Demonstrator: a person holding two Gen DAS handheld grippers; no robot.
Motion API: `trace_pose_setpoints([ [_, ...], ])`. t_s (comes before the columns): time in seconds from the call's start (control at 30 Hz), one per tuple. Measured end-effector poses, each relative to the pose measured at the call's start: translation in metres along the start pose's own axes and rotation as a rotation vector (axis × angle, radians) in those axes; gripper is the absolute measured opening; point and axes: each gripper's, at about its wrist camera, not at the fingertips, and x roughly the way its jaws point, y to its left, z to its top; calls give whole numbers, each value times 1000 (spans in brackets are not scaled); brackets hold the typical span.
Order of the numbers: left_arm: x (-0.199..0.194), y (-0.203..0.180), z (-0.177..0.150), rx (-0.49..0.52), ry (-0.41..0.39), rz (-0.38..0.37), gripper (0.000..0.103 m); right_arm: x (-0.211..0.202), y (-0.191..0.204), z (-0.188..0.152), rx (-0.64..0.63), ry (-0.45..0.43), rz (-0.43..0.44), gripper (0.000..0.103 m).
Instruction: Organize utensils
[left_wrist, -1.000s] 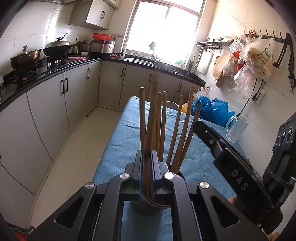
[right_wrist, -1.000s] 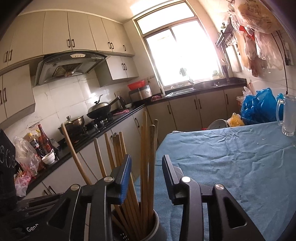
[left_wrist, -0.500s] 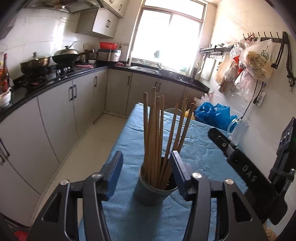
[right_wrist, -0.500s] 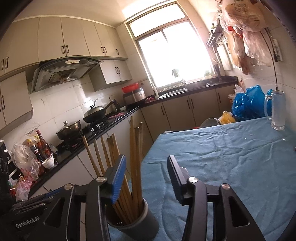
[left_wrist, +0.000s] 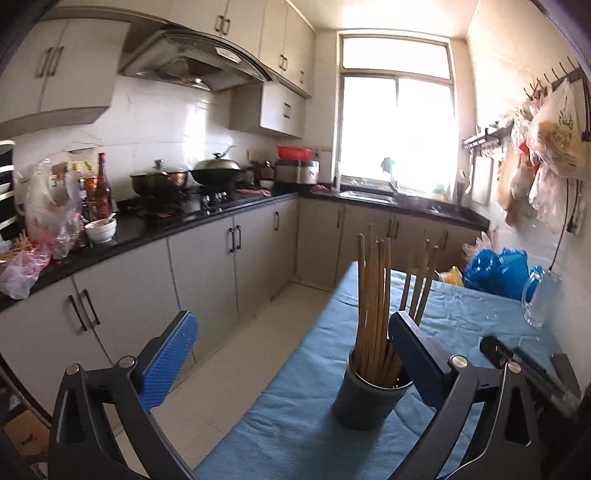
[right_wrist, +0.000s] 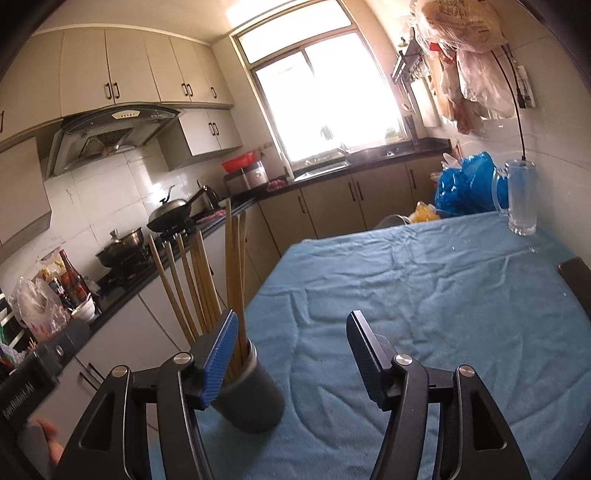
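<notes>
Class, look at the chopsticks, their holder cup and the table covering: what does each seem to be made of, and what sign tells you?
Chopsticks: probably wood or bamboo, with a matte tan, unpainted look.
Holder cup: dark grey and smooth with a dull sheen, either plastic or coated metal; the look leaves it open.
Table covering: blue fabric, soft and wrinkled, with a slightly fuzzy surface.

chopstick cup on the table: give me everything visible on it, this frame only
The cup is a dark grey-blue round holder, smooth and matte, upright on the blue cloth near the table's edge. It holds a bunch of long wooden chopsticks, some upright in a tight cluster, others leaning outward. Neither open claw grips it: the left claw and right claw sit just short of it. Material is unclear.
</notes>
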Motion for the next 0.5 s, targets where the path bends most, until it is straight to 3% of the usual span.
trace_pose_setpoints([
  [0.23, -14, 2, -6, -14, -35, 38, 103, -11, -3, -12, -27, 12, -28, 67],
  [0.5, -18, -10, -23, 37, 34, 19, 103, -23, 0, -23, -73, 9, -36, 71],
])
